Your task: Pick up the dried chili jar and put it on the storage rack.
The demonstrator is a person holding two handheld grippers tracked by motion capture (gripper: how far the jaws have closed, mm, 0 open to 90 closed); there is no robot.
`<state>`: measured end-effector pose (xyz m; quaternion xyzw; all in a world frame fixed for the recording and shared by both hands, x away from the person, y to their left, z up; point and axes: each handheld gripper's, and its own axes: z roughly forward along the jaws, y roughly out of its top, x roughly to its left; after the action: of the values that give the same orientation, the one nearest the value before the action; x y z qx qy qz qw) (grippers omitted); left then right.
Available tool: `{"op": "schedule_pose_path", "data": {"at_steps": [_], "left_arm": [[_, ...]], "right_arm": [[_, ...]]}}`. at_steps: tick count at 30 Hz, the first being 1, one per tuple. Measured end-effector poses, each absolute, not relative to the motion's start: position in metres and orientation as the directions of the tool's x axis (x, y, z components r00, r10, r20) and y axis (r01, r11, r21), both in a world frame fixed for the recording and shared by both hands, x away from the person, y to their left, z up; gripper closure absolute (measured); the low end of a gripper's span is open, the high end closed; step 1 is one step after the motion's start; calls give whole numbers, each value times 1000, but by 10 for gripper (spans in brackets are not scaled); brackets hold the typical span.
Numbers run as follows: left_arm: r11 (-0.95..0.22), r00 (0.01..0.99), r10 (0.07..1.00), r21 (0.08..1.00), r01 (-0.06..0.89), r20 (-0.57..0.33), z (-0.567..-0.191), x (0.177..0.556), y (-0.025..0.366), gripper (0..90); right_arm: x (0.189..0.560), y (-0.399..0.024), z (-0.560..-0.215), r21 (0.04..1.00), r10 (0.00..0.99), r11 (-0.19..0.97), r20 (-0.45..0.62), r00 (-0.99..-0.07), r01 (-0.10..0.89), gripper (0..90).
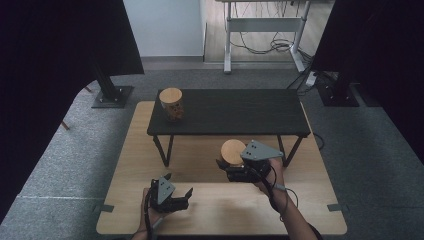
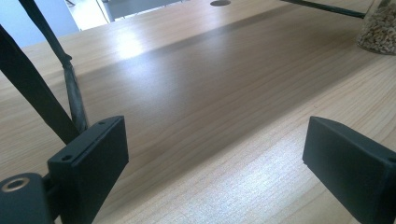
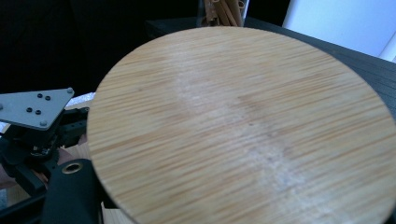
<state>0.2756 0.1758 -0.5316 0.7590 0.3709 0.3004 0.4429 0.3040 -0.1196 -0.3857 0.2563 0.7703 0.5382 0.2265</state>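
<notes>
A glass jar with a round wooden lid (image 1: 232,151) stands in front of the low black bench (image 1: 240,112), and my right gripper (image 1: 223,169) is shut on its side from the right. That lid (image 3: 243,126) lies just ahead of the lens in the right gripper view, with one black jaw beside it at bottom left. The jar's grain-filled lower part (image 2: 379,30) is at the far right in the left gripper view. My left gripper (image 1: 179,184) hovers open near the table's front edge, nothing between its jaws (image 2: 215,158). A second lidded jar (image 1: 171,103) stands on the bench's left end.
The bench stands on thin black legs (image 1: 163,149) on the light wooden table (image 1: 220,210). Bare table top lies under the bench and between the two grippers. Dark curtains and stands flank the table on grey carpet.
</notes>
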Motion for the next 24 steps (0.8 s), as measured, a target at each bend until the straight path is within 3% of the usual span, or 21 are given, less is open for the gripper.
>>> {"op": "schedule_pose_path", "data": {"at_steps": [24], "left_arm": [[-333, 544, 829, 895, 297, 128, -532, 276, 176, 63]], "right_arm": [[315, -111, -369, 947, 633, 293, -91, -768, 129, 250]]}}
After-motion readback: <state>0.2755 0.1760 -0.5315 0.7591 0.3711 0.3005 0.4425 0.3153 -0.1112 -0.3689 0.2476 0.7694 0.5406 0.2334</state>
